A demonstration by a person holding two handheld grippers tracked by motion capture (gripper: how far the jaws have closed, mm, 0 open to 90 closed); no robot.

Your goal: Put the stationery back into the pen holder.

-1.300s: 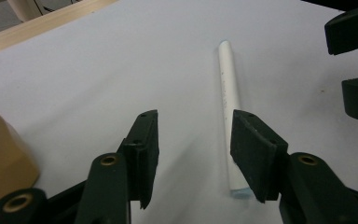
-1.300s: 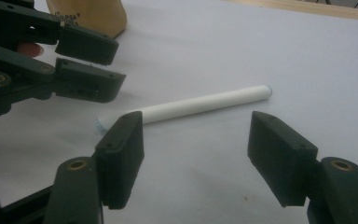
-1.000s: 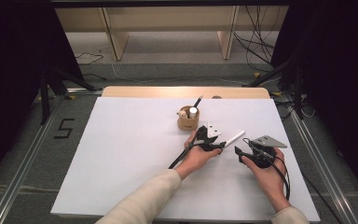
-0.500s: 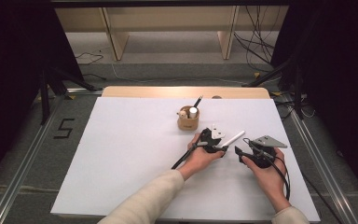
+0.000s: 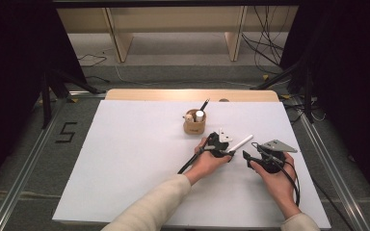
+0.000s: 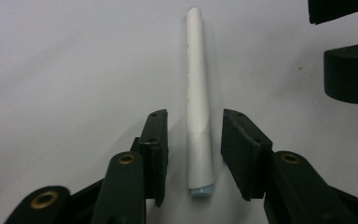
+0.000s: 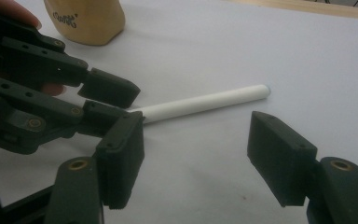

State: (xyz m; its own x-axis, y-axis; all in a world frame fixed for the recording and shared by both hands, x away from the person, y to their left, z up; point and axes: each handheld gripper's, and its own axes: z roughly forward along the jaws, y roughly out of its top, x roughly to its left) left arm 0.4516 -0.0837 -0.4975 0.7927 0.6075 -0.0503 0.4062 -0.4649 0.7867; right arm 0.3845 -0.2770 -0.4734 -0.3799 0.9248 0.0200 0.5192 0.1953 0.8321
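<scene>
left tool (image 6: 193, 154) lies low, jaws closing around white pen (image 6: 198, 107), not yet touching.

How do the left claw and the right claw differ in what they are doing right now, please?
The left claw straddles the white pen, its jaws narrowed and just closing with small gaps either side; the right claw stands wide with nothing between its jaws. The left claw points along the pen; the right claw faces it from the side. Both are black and hand-held.
</scene>
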